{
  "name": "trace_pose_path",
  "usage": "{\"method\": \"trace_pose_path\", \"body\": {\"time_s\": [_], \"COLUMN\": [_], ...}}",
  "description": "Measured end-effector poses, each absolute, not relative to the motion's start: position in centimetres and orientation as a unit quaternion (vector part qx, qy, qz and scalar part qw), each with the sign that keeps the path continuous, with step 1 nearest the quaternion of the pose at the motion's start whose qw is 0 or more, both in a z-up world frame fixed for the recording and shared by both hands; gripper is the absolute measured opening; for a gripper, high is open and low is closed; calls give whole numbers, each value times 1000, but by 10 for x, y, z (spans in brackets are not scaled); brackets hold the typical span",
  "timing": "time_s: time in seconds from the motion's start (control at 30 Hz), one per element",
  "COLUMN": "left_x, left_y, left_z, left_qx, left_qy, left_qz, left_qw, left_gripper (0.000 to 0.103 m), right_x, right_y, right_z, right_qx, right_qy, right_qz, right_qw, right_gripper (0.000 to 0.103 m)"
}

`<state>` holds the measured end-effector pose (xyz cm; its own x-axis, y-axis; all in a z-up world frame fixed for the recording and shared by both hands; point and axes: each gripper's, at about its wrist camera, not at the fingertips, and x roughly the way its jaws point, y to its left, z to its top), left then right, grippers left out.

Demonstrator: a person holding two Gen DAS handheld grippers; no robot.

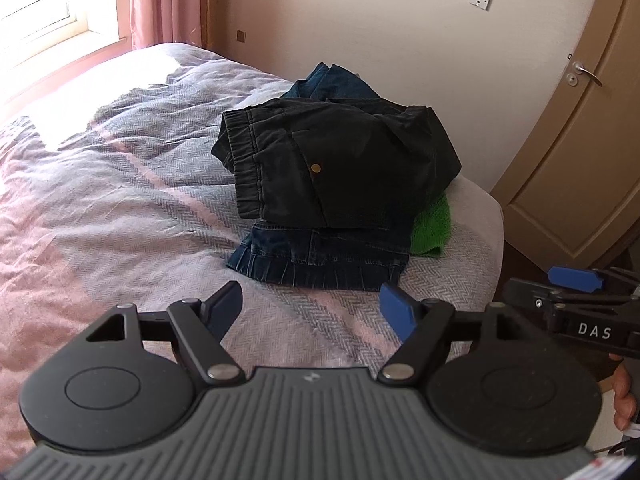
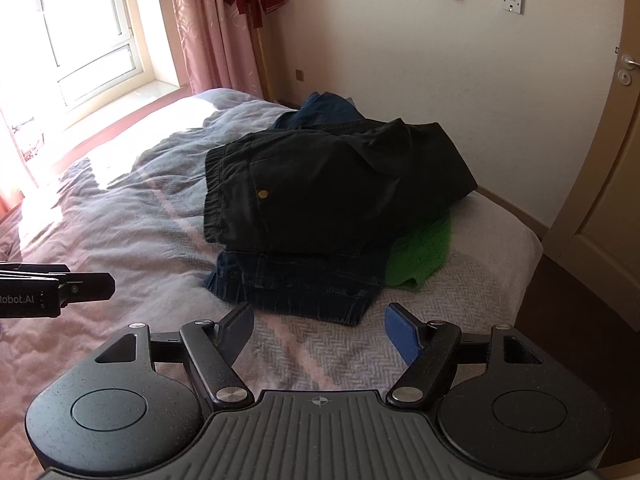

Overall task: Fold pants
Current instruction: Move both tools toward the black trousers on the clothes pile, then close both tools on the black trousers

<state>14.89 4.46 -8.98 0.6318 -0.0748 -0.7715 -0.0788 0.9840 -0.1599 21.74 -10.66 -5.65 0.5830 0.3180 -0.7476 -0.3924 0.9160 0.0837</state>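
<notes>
A pile of folded clothes sits on the bed: black pants (image 1: 336,160) (image 2: 332,188) with a brass button on top, dark blue jeans (image 1: 320,258) (image 2: 296,280) beneath, a green cloth (image 1: 432,228) (image 2: 420,256) at the right. My left gripper (image 1: 310,312) hovers open just short of the pile's near edge, holding nothing. My right gripper (image 2: 320,330) is open too, empty, in front of the jeans' hem. The right gripper also shows at the right edge of the left wrist view (image 1: 576,280); the left gripper's tip (image 2: 80,290) shows at the left of the right wrist view.
The bed (image 1: 120,220) (image 2: 120,220) has a pink and grey herringbone cover, with open room to the left of the pile. A window (image 2: 80,40) and pink curtain (image 2: 208,24) stand behind; a door (image 1: 580,140) is at the right. A hand (image 1: 624,396) shows at the right edge.
</notes>
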Motion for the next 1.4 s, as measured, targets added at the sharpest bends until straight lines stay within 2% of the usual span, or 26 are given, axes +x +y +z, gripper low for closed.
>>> {"method": "trace_pose_path", "body": {"time_s": [0.27, 0.63, 0.87, 1.0, 1.17, 1.2, 1.4], "left_x": [254, 357, 395, 413, 428, 431, 433], "left_y": [50, 78, 109, 128, 158, 162, 178], "left_z": [-139, -191, -222, -232, -254, -260, -288], "left_qx": [-112, -121, -130, -140, -219, -238, -352], "left_qy": [431, 432, 430, 422, 418, 418, 398], "left_qz": [34, 50, 52, 49, 19, 13, -19], "left_qw": [895, 892, 892, 894, 882, 877, 847], "left_gripper": [72, 72, 78, 84, 89, 90, 90], "right_x": [330, 454, 513, 539, 563, 565, 556], "right_y": [-122, -112, -95, -91, -93, -95, -93], "right_z": [-99, -150, -178, -192, -210, -211, -205], "right_qx": [-60, -65, -77, -74, -22, -7, -24], "right_qy": [425, 432, 426, 421, 440, 437, 414], "right_qz": [196, 202, 191, 176, 180, 187, 210], "right_qw": [882, 877, 881, 887, 880, 880, 886], "right_gripper": [69, 69, 69, 70, 69, 66, 27]}}
